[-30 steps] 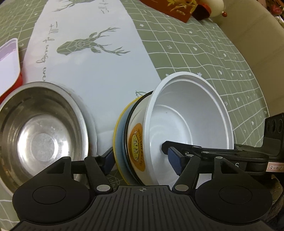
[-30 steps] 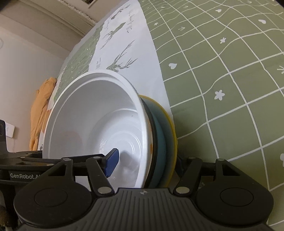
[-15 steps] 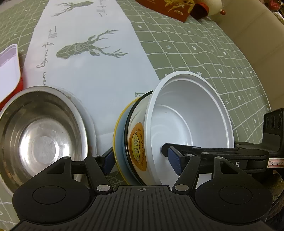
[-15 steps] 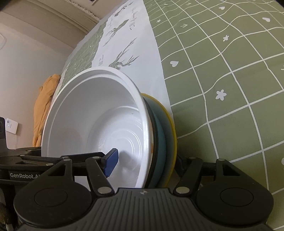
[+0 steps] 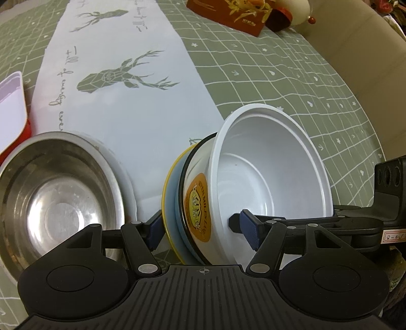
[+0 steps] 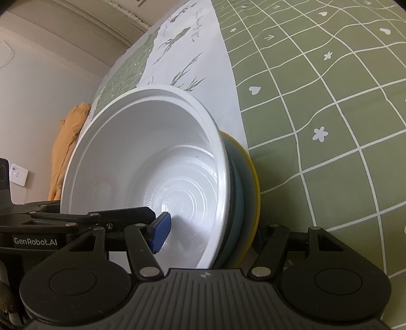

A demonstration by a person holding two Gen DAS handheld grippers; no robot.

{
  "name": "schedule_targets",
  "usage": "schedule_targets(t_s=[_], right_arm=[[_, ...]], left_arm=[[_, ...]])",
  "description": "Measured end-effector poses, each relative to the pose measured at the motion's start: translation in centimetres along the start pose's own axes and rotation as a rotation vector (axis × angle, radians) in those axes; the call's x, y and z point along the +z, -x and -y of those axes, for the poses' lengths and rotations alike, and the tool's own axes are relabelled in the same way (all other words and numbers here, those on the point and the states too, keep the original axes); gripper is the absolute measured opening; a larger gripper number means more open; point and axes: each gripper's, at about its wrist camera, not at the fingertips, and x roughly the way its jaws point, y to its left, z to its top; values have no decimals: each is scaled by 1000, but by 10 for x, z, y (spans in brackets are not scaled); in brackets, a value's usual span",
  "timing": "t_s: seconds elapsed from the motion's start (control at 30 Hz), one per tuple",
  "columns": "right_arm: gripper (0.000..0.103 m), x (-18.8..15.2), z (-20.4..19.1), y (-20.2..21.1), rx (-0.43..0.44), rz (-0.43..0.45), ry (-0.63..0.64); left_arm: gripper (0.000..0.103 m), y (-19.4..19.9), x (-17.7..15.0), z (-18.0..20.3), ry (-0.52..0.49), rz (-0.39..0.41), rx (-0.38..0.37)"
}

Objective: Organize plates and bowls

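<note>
A nested stack stands on edge above the table: a white plastic bowl (image 5: pixel 269 172) inside a white enamel bowl with an orange label (image 5: pixel 196 203), backed by a blue plate with a yellow rim (image 5: pixel 168 203). My left gripper (image 5: pixel 203 226) is shut on the stack, one finger behind the plate, one inside the white bowl. My right gripper (image 6: pixel 210 231) is shut on the same stack (image 6: pixel 152 157) from the opposite side; its right finger is hidden behind the plate (image 6: pixel 251 185).
A steel bowl (image 5: pixel 50 198) sits on a white plate at the left. A white and red container (image 5: pixel 10 111) lies at the far left. A red box (image 5: pixel 228 15) stands at the table's far end. A white deer-print runner (image 5: pixel 121 83) crosses the green checked cloth (image 6: pixel 330 101).
Both grippers have lifted the stack a little and tilted it; the table now looks farther off in both views. The grips have not changed.
</note>
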Motion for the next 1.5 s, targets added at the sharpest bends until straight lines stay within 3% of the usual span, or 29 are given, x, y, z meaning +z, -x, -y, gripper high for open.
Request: schedule_targets(t_s=[1.0, 1.5], right_arm=[[64, 16, -6, 3, -83, 15, 24], [61, 13, -4, -3, -24, -53, -12]], left_arm=[[65, -4, 6, -5, 23, -34, -2], [65, -8, 9, -11, 58, -70, -20]])
